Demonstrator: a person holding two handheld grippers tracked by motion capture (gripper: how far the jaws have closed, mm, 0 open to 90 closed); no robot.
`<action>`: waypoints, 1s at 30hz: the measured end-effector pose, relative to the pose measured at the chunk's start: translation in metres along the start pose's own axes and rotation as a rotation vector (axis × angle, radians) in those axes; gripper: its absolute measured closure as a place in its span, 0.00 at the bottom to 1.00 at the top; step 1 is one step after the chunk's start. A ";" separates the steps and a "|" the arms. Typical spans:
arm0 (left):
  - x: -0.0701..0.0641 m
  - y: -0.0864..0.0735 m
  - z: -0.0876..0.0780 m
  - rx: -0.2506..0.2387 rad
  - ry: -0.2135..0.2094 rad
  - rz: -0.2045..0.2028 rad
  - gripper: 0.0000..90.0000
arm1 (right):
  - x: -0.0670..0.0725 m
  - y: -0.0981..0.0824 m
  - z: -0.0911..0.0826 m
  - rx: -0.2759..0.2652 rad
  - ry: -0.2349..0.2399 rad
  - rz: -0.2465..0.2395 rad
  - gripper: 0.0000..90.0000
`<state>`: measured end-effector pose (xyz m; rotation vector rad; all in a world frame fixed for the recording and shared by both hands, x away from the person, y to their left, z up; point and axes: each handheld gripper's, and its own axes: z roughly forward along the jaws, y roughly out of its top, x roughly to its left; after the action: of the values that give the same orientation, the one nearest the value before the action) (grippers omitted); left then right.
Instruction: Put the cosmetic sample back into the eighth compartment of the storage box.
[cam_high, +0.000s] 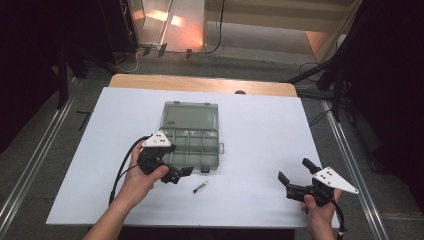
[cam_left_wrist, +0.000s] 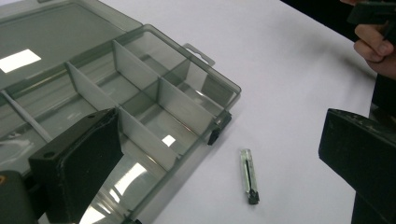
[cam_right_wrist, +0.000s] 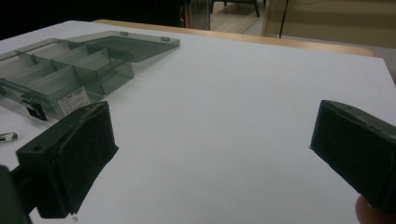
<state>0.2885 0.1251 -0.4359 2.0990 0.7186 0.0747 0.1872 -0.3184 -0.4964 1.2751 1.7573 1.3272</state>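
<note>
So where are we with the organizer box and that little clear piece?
Done: the compartment box lies on the table with its lid swung fully open, and the compartments in view look empty. In hand: nothing; the left tongs hover open at the box's near edge, above the small clear tube. Left: picking up the tube, probably boxing it. The right tongs wait open, well apart.
</note>
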 end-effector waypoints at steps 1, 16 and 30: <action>-0.002 -0.001 0.000 0.003 0.004 0.006 0.00 | 0.000 0.000 0.000 -0.001 -0.001 0.001 0.00; -0.021 -0.020 0.014 0.022 -0.029 0.008 0.00 | 0.001 -0.003 0.000 0.005 -0.003 0.001 0.01; -0.042 -0.027 0.026 0.058 -0.053 0.063 0.05 | -0.001 -0.007 -0.006 0.005 -0.006 -0.003 0.01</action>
<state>0.2496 0.0959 -0.4638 2.1711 0.6303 0.0330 0.1799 -0.3220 -0.5005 1.2775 1.7589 1.3172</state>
